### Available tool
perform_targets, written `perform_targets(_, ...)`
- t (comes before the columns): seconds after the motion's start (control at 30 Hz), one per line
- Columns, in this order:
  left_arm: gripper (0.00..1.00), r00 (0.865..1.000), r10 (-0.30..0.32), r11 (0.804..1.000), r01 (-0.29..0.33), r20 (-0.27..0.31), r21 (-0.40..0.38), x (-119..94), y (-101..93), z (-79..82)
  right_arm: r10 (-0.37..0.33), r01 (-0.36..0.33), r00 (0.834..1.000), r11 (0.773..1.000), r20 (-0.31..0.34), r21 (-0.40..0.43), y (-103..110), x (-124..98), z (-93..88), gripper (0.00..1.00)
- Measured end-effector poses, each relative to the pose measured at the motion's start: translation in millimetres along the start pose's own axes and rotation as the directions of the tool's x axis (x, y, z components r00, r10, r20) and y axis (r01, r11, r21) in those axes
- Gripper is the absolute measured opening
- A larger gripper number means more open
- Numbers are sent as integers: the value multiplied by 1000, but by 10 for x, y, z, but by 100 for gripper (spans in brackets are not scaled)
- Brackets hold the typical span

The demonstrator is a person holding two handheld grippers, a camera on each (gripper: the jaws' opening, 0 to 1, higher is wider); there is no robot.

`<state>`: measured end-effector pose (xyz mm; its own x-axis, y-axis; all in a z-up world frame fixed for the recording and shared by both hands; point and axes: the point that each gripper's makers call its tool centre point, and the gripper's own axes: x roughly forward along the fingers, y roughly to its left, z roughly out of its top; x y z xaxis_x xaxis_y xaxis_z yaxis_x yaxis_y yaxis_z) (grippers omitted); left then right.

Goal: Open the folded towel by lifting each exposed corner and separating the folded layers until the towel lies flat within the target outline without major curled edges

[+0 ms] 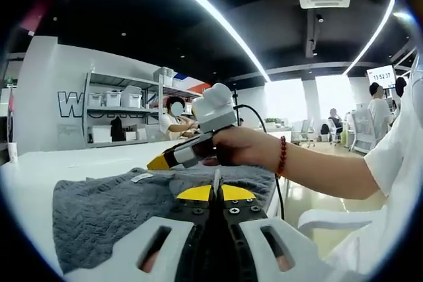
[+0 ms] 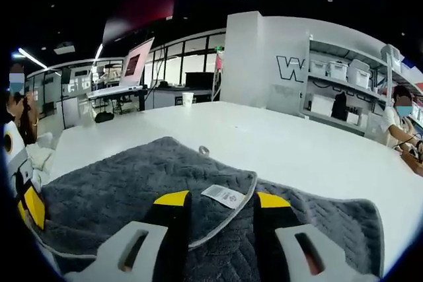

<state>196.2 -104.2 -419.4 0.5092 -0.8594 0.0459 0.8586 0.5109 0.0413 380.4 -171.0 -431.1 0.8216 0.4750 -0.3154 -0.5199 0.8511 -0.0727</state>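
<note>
White table (image 2: 277, 143) fills mid-frame — grey towel (image 2: 132, 183) lies at lower centre. Right gripper (image 2: 221, 206) spread, straddling the towel's hem; left gripper (image 1: 215, 193) pinched together. Shelving (image 2: 344, 90) upper right, ceiling light strips (image 1: 211, 11) overhead.

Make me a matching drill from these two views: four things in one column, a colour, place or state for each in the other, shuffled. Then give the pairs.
Things:
1. towel
2. label
3. left gripper
4. right gripper

Descriptions:
A. shut, yellow tips together
B. grey, on the white table
C. open, over the towel's edge
D. white, on the towel's edge

Pairs: 1-B, 2-D, 3-A, 4-C
</note>
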Motion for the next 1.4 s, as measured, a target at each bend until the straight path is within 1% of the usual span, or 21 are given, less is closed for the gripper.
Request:
perform_targets(0.13,2,1000,-3,1000,3,2,-2,-2,-11,2,-9,9,1000,1000,-1,-8,-10,32,9,33)
perform_targets(0.27,2,1000,-2,1000,2,3,-5,-6,-6,4,-6,6,1000,1000,-5,11,-14,85,-3,33)
perform_targets(0.33,2,1000,0,1000,0,6,-5,-12,2,14,-3,4,1000,1000,-19,11,-14,129,-18,33)
perform_targets(0.5,2,1000,10,1000,-10,17,-6,-26,27,36,-13,14,1000,1000,-20,20,-39,141,-32,32)
perform_targets(0.6,2,1000,11,1000,-10,17,-6,-27,32,33,-20,20,1000,1000,-22,9,-18,130,-55,33)
perform_targets(0.73,2,1000,6,1000,-6,16,-3,-19,22,27,-21,22,1000,999,-23,34,-9,145,-74,33)
perform_targets(0.83,2,1000,8,1000,-7,19,-7,-20,27,30,-15,16,999,1000,-40,11,16,193,-113,34)
perform_targets(0.87,2,1000,9,1000,-9,20,-6,-23,33,30,-15,16,999,1000,-39,14,6,203,-111,34)
perform_targets(0.9,2,1000,9,1000,-9,19,-8,-25,34,26,-22,23,999,999,-25,34,-6,209,-93,34)
perform_targets(0.97,2,1000,11,1000,-11,19,-6,-30,37,24,-8,8,1000,1000,-22,28,18,223,-88,34)
perform_targets(1.13,2,1000,15,1000,-15,18,-5,-40,47,19,-14,15,999,999,-34,29,19,252,-116,33)
perform_targets(1.2,2,1000,15,1000,-15,19,-8,-44,48,15,-13,15,999,999,-37,50,10,276,-134,33)
perform_targets(1.27,2,1000,16,1000,-16,18,-8,-48,49,10,-14,16,999,999,-40,39,8,294,-138,33)
perform_targets(1.3,2,1000,16,1000,-16,18,-7,-51,50,10,-19,21,999,998,-46,55,1,295,-144,33)
perform_targets(1.4,2,1000,20,1000,-20,20,-7,-59,58,14,-13,15,999,998,-42,53,14,315,-136,33)
